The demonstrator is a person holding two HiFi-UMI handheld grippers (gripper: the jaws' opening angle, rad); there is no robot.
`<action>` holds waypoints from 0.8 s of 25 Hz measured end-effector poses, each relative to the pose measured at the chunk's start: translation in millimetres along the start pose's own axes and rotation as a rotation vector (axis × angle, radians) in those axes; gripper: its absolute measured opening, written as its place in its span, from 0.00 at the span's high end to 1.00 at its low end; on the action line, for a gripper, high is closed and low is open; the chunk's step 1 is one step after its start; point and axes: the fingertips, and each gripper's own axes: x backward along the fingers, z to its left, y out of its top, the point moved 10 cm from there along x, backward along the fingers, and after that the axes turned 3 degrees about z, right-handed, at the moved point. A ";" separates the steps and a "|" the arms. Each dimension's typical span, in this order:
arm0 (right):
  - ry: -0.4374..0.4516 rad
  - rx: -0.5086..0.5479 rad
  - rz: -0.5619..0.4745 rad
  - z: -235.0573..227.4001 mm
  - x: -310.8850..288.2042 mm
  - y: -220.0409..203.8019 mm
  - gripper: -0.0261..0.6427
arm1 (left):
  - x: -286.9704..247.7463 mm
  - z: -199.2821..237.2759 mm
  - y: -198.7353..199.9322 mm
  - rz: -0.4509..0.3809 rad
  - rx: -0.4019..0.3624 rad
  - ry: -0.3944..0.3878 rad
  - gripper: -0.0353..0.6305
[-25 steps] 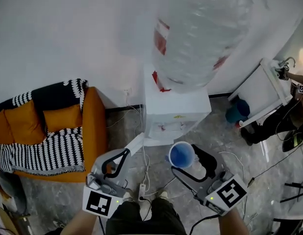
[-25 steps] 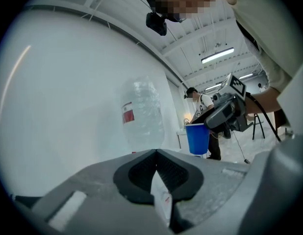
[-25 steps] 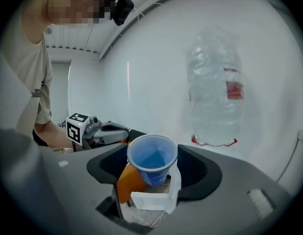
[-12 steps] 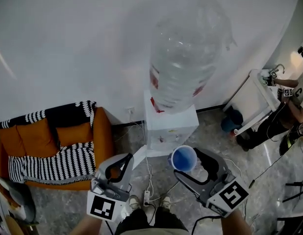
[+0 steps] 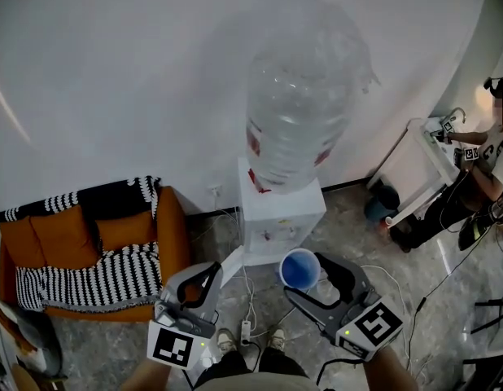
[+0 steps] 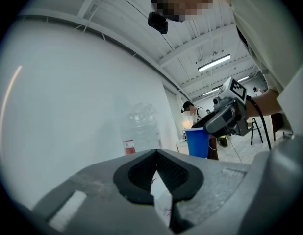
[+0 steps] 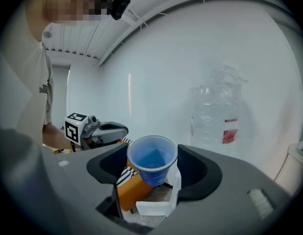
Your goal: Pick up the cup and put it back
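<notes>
The right claw [image 7: 152,166] is clamped on the blue cup [image 7: 152,159], one dark pad pressed against each side of the cup wall. The cup stands upright between the pads with its open mouth facing up, and it is held in the air, well above the floor. Ahead of this claw and a little to its left stands the white water dispenser [image 5: 277,218], with the big clear water bottle [image 5: 304,112] upside down on top of it; cup and dispenser are apart. The left claw [image 5: 211,270] is to the left of the right claw, level with it and not touching it. Its jaws are together at the tips with nothing gripped, and only a narrow slit shows lower down between the pads. Through the left gripper view the cup shows off to that claw's right, in the other claw. To the left of the left claw, against the wall, sits an orange sofa [image 5: 129,228] with a black-and-white striped blanket [image 5: 89,274] over it. Below and between the two claws a white power strip [image 5: 246,330] lies on the grey floor [image 5: 113,340]. Far off to the right of the right claw, another person [image 5: 479,177] is beside a white frame [image 5: 422,165].
</notes>
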 end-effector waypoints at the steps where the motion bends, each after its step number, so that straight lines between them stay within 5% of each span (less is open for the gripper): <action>1: -0.014 -0.008 -0.001 -0.1 -0.6 1.4 0.48 | -1.2 0.4 -0.3 -0.003 0.003 0.000 0.94; 6: -0.049 -0.017 -0.012 -4.4 -8.9 -3.6 0.48 | -3.0 -0.3 -14.7 0.065 0.128 0.014 0.94; 20: -0.141 -0.168 0.038 -45.0 -101.9 -95.1 0.48 | -42.2 5.8 -99.0 0.081 0.207 0.044 0.94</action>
